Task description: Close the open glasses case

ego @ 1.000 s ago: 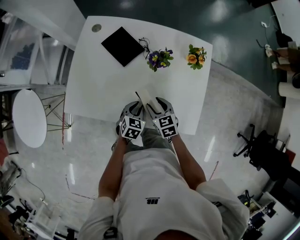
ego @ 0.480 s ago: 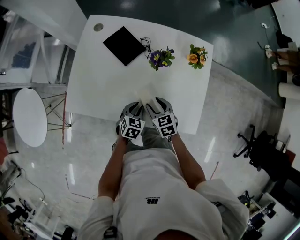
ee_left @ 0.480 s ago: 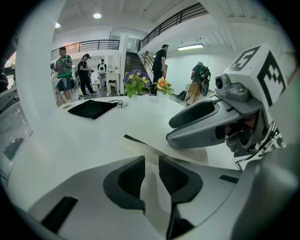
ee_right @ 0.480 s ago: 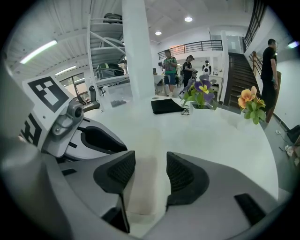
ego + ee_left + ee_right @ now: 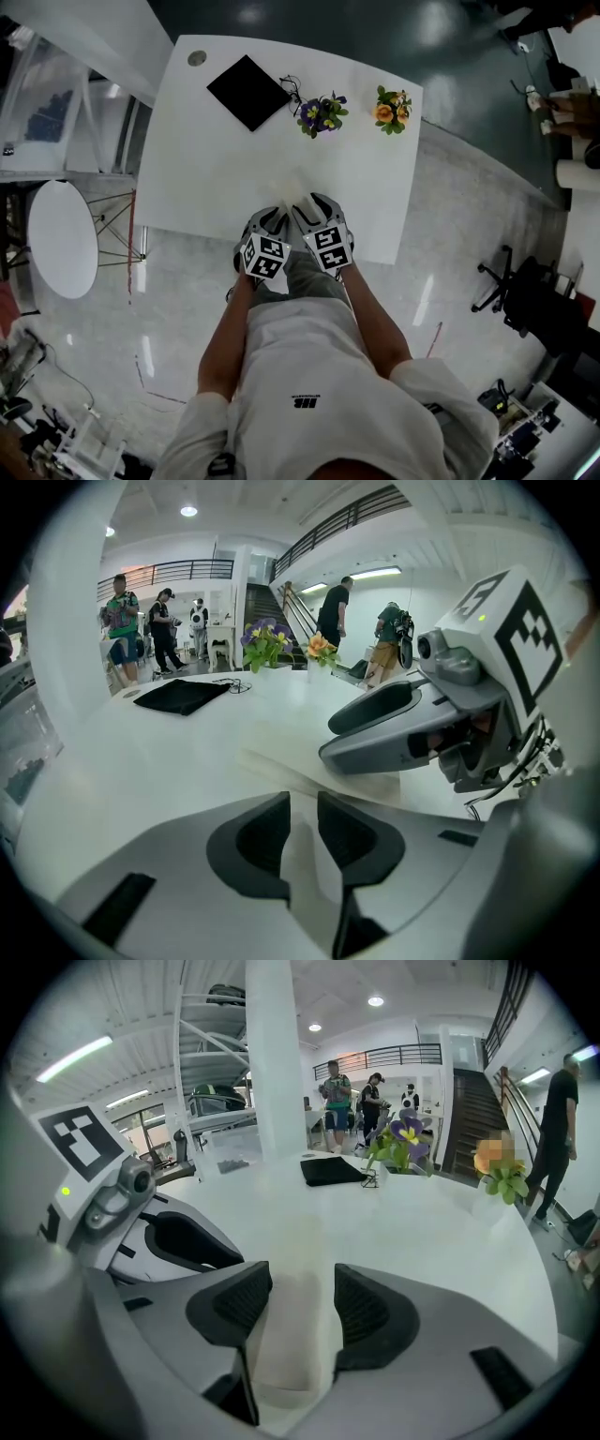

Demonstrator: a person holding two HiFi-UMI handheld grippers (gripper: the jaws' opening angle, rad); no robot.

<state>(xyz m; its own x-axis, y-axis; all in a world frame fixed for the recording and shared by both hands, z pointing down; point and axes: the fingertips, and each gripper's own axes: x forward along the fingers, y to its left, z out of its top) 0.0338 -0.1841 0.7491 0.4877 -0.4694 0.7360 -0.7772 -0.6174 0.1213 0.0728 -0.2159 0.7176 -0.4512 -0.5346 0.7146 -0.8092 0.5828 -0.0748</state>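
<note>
The glasses case (image 5: 290, 192) is a cream-white case near the table's front edge, faint against the white tabletop (image 5: 216, 159). It lies low and flat, with its lid down as far as I can tell. My left gripper (image 5: 274, 212) holds its left end; in the left gripper view a thin cream edge of the case (image 5: 302, 841) sits pinched in the narrow gap of the gripper (image 5: 303, 829). My right gripper (image 5: 305, 204) is at the other end, and the case (image 5: 292, 1340) fills the space between the pads of the gripper (image 5: 302, 1309).
A black flat pad (image 5: 247, 92) lies at the table's far left, with a thin cable beside it. A purple flower pot (image 5: 321, 113) and an orange one (image 5: 393, 110) stand at the far edge. People stand in the background beyond the table.
A thin dark line that stood up over the case one second ago is gone, and the case now looks flat. Both grippers stay close together in nearly the same spot.
</note>
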